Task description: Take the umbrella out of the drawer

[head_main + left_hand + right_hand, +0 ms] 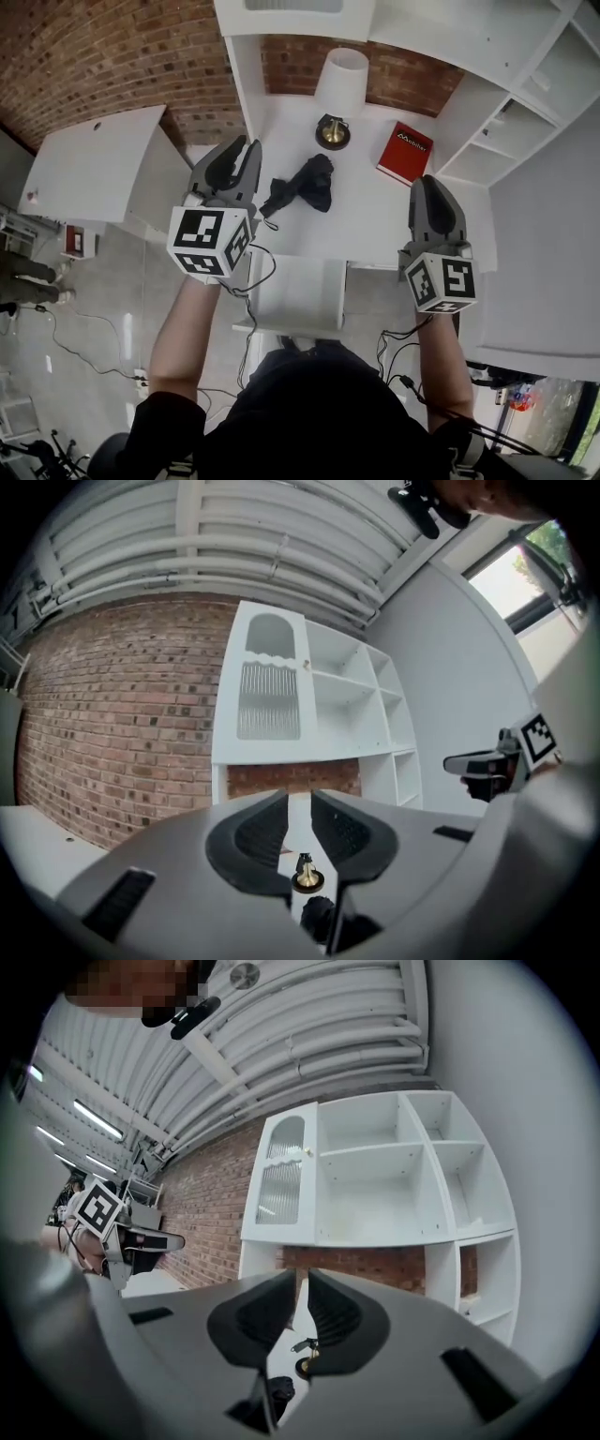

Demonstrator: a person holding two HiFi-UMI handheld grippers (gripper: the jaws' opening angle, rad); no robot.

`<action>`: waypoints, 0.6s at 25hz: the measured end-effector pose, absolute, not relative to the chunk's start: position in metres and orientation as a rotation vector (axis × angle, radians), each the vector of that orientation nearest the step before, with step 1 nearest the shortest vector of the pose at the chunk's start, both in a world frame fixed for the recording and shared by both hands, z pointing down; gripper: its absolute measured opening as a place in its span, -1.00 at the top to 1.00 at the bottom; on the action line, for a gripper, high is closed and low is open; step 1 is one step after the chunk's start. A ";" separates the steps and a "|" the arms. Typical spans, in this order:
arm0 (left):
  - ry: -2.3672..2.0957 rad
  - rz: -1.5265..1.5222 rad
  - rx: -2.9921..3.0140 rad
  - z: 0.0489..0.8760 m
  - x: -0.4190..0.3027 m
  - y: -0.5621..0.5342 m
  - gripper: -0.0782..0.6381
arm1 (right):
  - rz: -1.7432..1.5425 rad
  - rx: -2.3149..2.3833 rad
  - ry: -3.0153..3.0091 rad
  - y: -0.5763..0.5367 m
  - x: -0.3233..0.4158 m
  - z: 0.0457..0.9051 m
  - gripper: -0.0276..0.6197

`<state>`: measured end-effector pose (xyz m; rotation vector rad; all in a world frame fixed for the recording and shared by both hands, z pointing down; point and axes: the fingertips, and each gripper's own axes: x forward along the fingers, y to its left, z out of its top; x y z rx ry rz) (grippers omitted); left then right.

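Left tool (242, 148) and right tool (429, 185) closed, empty; umbrella (305, 185) on desk (375, 214); red book (405, 152) with illegible title.

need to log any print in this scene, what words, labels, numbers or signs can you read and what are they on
"M…": white word on the red book; only the first letter seems readable, the rest is too small and blurred.
Left cube and right cube: black-and-white square markers, no letters or numbers.
No other text can be read in any view.
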<state>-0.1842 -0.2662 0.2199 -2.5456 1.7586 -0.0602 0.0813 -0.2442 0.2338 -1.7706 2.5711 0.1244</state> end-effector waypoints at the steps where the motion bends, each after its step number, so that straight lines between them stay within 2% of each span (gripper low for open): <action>1: 1.754 -0.032 -2.535 0.210 -0.184 -0.261 0.58 | 0.146 -1.756 2.566 -0.241 0.079 0.225 0.80; 9: 1.718 0.135 -2.432 0.144 -0.178 -0.222 0.58 | 0.268 -1.708 2.527 -0.228 0.075 0.177 0.80; 15: 1.761 0.222 -2.464 0.146 -0.184 -0.217 0.58 | 0.309 -1.694 2.527 -0.223 0.077 0.162 0.80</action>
